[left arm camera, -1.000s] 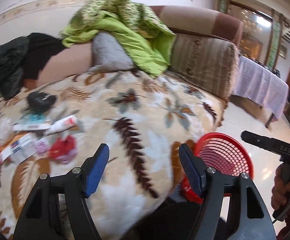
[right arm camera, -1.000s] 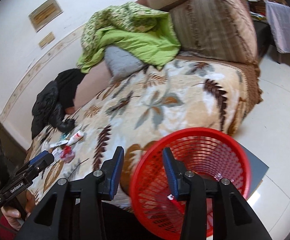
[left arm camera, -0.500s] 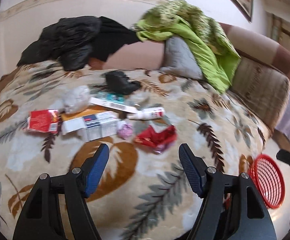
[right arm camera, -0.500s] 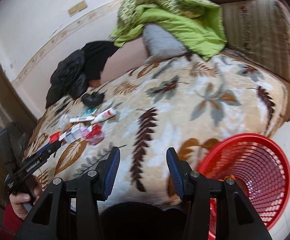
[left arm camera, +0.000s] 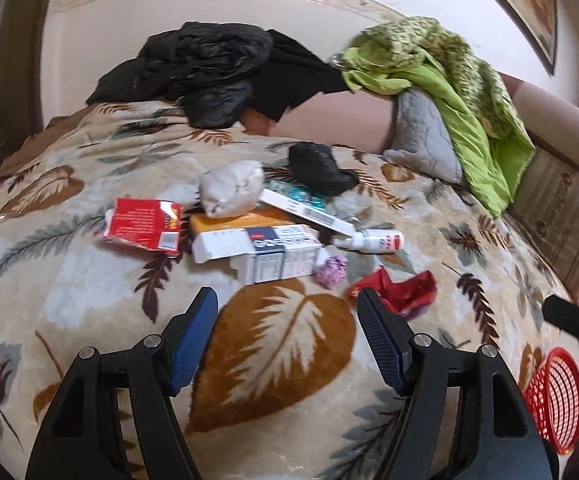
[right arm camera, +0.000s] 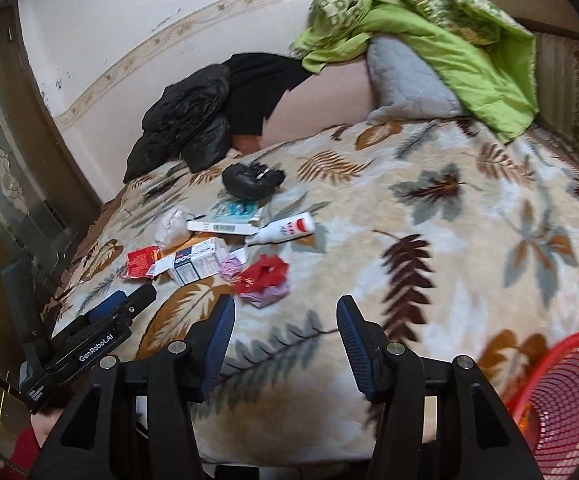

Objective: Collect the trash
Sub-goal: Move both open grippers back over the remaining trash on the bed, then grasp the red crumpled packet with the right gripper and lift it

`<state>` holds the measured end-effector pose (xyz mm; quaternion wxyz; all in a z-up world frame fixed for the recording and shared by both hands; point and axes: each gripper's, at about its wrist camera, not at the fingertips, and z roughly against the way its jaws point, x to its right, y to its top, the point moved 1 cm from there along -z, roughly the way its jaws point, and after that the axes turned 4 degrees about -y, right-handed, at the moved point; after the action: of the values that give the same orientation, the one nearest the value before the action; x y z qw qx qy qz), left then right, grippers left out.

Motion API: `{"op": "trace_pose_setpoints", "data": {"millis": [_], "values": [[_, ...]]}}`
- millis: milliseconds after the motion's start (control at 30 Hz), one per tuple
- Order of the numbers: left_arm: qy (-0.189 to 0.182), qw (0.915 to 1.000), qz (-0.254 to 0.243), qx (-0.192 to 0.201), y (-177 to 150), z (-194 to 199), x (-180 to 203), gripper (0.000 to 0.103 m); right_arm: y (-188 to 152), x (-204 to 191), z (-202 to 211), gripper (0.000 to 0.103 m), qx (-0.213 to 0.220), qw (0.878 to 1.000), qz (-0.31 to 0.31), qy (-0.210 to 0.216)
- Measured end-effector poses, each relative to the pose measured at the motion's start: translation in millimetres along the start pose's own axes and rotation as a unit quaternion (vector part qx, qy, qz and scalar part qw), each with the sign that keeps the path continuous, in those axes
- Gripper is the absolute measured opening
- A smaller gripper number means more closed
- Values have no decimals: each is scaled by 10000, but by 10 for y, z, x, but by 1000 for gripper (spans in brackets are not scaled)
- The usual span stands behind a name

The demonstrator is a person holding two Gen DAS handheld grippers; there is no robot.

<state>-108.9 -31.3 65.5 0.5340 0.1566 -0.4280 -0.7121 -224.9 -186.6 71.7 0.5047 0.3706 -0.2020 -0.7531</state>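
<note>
Both views have swung off the basket and onto the litter: a second ago we were looking at the red basket [right arm camera: 565,404] and the far end of the sofa, and now the trash sits straight ahead of us on the leaf-print blanket [left arm camera: 281,344]. Our left hand-held gripper [left arm camera: 287,320] stands wide with nothing between its pads, just short of the white box [left arm camera: 265,252] and the red wrapper [left arm camera: 399,290]. Our right hand-held gripper [right arm camera: 285,330] is opening, also empty, with the same wrapper ahead of it. Behind lie a red packet [left arm camera: 143,226], a white wad [left arm camera: 231,188], a small bottle [left arm camera: 373,240], a pink scrap [left arm camera: 331,272] and a black bag [left arm camera: 319,168]. We judge all of it light. The wrapper and scraps are soft and will crush, so we would pinch them at the bunched middle. The box looks stiff but hollow, so we would take it across its narrow sides. The bottle may roll or slip, so we would grip its body crosswise. The plush blanket gives under pressure, so we should come down gently. The basket waits off the sofa's edge to our right.
</note>
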Motion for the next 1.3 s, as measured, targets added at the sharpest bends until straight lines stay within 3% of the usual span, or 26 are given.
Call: {"op": "trace_pose_setpoints", "data": {"millis": [233,633,967,1067,1100,1133,1300], "values": [[224,9992,316,48,7,-50,-183,71,44,-216,-412,57,-227,9996,18,151],[225,9976,653,-52,1,-94,-327,71,171,-279,-886,59,-366,9985,-189,369],[69,9971,745,-166,20,-161,-369,71,55,-270,-1419,61,-855,9963,-78,57],[-28,9979,604,-216,35,-215,-285,71,78,-205,-1479,57,-841,9961,-201,175],[-59,9982,554,-209,41,-227,-254,71,91,-195,-1477,51,-792,9965,-187,179],[-76,9985,508,-200,51,-238,-230,71,101,-180,-1475,39,-763,9967,-184,194],[-318,9992,118,-216,119,-347,-29,71,174,-103,-1257,35,-310,9990,-292,167]]}}
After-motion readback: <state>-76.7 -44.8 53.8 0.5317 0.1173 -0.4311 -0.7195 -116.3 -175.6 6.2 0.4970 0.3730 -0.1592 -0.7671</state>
